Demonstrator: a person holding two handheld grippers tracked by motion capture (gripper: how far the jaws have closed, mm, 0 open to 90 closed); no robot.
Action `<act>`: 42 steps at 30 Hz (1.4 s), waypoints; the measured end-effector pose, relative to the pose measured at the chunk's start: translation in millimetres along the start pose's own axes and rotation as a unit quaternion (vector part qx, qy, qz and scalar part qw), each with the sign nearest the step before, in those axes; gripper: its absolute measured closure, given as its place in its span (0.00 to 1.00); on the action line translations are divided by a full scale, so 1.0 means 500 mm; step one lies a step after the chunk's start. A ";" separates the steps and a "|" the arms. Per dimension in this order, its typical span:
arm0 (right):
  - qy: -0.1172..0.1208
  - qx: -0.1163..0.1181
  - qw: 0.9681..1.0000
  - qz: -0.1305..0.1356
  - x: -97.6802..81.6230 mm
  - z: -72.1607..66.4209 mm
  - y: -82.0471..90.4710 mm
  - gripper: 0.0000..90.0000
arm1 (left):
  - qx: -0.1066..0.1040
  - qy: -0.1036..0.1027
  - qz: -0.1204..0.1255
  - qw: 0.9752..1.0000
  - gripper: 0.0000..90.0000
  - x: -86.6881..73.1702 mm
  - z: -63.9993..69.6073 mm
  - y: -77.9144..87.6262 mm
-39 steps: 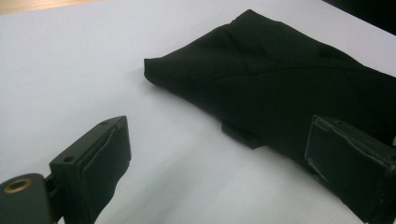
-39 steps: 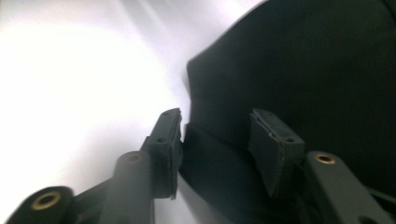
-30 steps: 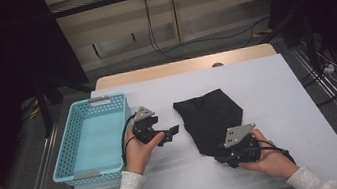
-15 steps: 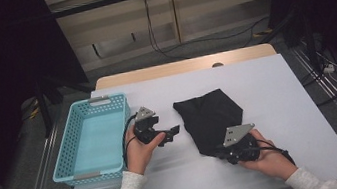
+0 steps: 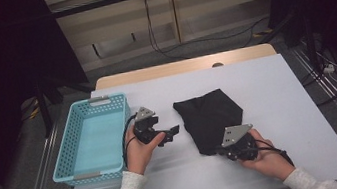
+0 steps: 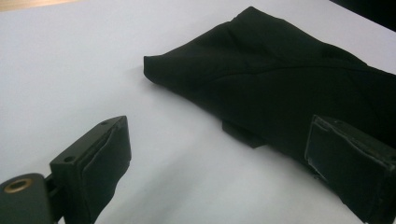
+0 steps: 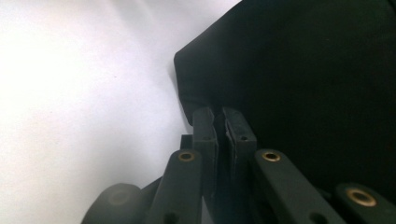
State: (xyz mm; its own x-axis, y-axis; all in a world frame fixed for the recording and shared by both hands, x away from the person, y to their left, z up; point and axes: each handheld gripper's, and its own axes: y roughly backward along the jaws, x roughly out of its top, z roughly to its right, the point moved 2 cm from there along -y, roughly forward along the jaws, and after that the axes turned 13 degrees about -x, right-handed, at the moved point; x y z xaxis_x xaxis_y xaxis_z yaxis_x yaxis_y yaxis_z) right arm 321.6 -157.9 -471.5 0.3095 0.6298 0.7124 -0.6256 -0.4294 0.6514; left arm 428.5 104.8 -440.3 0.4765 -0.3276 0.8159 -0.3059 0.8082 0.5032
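A folded black cloth [image 5: 210, 113] lies in the middle of the white table [image 5: 278, 98]. My right gripper [image 5: 217, 151] is at the cloth's near corner. In the right gripper view its jaws have just been closing and now stand shut [image 7: 218, 122], pinching the edge of the cloth [image 7: 303, 70] between them. My left gripper [image 5: 174, 131] is held just left of the cloth, pointing toward it. In the left gripper view its jaws stand wide open [image 6: 222, 140] with bare table between them, and the cloth [image 6: 280, 70] lies just ahead.
A light blue plastic basket [image 5: 65, 145] stands at the table's left edge, with nothing in it. Beyond the table's wooden far edge are a dark floor and cables.
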 end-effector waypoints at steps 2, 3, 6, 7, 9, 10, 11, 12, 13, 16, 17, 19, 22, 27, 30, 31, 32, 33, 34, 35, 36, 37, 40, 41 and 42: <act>0.002 -0.009 1.000 0.001 0.001 0.003 0.001 0.97 | 0.001 0.001 0.000 1.000 0.07 0.000 -0.001 0.000; 0.002 -0.012 1.000 0.002 0.002 0.004 0.002 0.97 | 0.001 0.001 0.000 1.000 0.07 0.000 -0.001 0.000; -0.017 -0.013 1.000 0.019 0.005 0.016 0.012 0.97 | 0.002 0.000 0.000 1.000 0.08 0.000 -0.001 0.001; -0.034 -0.018 0.999 0.038 0.009 0.027 0.023 0.97 | 0.003 0.000 0.001 1.000 0.08 0.000 -0.001 0.001; -0.044 -0.023 0.998 0.047 0.010 0.032 0.029 0.97 | 0.003 0.000 0.001 1.000 0.08 0.000 -0.001 0.002; -0.048 -0.028 0.997 0.053 0.011 0.038 0.035 0.97 | 0.004 -0.001 -0.001 1.000 0.08 0.000 -0.002 0.002; -0.053 -0.036 0.996 0.061 0.012 0.043 0.040 0.97 | 0.003 -0.001 0.000 1.000 0.08 0.000 -0.002 0.002; -0.059 -0.041 0.995 0.068 0.012 0.051 0.046 0.97 | 0.003 0.000 0.000 1.000 0.08 0.000 -0.001 0.002; -0.069 -0.044 0.994 0.074 0.013 0.059 0.051 0.97 | 0.004 -0.001 -0.001 1.000 0.08 0.000 -0.001 0.002; -0.107 -0.062 0.988 0.097 0.010 0.088 0.066 0.97 | 0.001 -0.002 -0.001 1.000 0.08 0.001 0.000 0.000; -0.116 -0.070 0.986 0.101 0.007 0.096 0.071 0.97 | 0.000 -0.002 -0.001 1.000 0.08 0.000 0.001 -0.001; -0.134 -0.079 0.982 0.105 0.000 0.113 0.076 0.97 | -0.003 -0.002 -0.003 1.000 0.08 0.000 0.003 -0.004; -0.154 -0.100 0.977 0.106 -0.012 0.135 0.080 0.97 | -0.009 -0.004 -0.005 1.000 0.08 -0.001 0.008 -0.011; -0.171 -0.121 0.972 0.106 -0.020 0.148 0.083 0.97 | -0.022 -0.014 -0.013 1.000 0.09 -0.004 0.020 -0.028; -0.173 -0.129 0.971 0.106 -0.020 0.148 0.083 0.97 | -0.033 -0.015 -0.015 0.999 0.10 -0.007 0.027 -0.037; -0.174 -0.131 0.970 0.105 -0.020 0.149 0.083 0.97 | -0.035 -0.019 -0.017 0.999 0.10 -0.009 0.028 -0.040; -0.177 -0.135 0.969 0.105 -0.022 0.151 0.084 0.97 | -0.037 -0.022 -0.019 0.999 0.09 -0.010 0.028 -0.043; -0.183 -0.135 0.968 0.106 -0.022 0.153 0.084 0.97 | -0.040 -0.019 -0.021 0.999 0.09 -0.011 0.029 -0.047; -0.186 -0.136 0.967 0.107 -0.023 0.154 0.085 0.97 | -0.049 -0.008 -0.016 0.999 0.09 -0.013 0.032 -0.052; -0.187 -0.136 0.967 0.107 -0.023 0.155 0.084 0.97 | -0.055 -0.008 -0.016 0.998 0.09 -0.013 0.033 -0.056; -0.187 -0.136 0.967 0.107 -0.023 0.155 0.084 0.97 | -0.055 -0.011 -0.017 0.998 0.09 -0.013 0.037 -0.061; -0.184 -0.134 0.968 0.105 -0.022 0.152 0.081 0.97 | -0.055 -0.017 -0.018 0.998 0.11 -0.014 0.040 -0.065; -0.181 -0.130 0.969 0.104 -0.018 0.148 0.078 0.97 | -0.056 -0.037 -0.019 0.998 0.16 -0.016 0.046 -0.081; -0.178 -0.131 0.970 0.104 -0.017 0.146 0.077 0.97 | -0.055 -0.045 -0.024 0.997 0.17 -0.016 0.047 -0.086; -0.178 -0.130 0.970 0.105 -0.015 0.145 0.076 0.97 | -0.057 -0.047 -0.027 0.997 0.19 -0.017 0.047 -0.092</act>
State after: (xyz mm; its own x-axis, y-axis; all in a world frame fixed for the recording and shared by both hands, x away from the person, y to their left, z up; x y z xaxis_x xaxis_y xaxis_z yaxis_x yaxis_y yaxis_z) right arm 347.4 -226.1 -433.3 0.3548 0.2638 0.8970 -0.8463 -0.3171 0.4280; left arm 419.1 58.9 -463.9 0.4093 -0.4111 0.8145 -0.1837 0.8373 0.5149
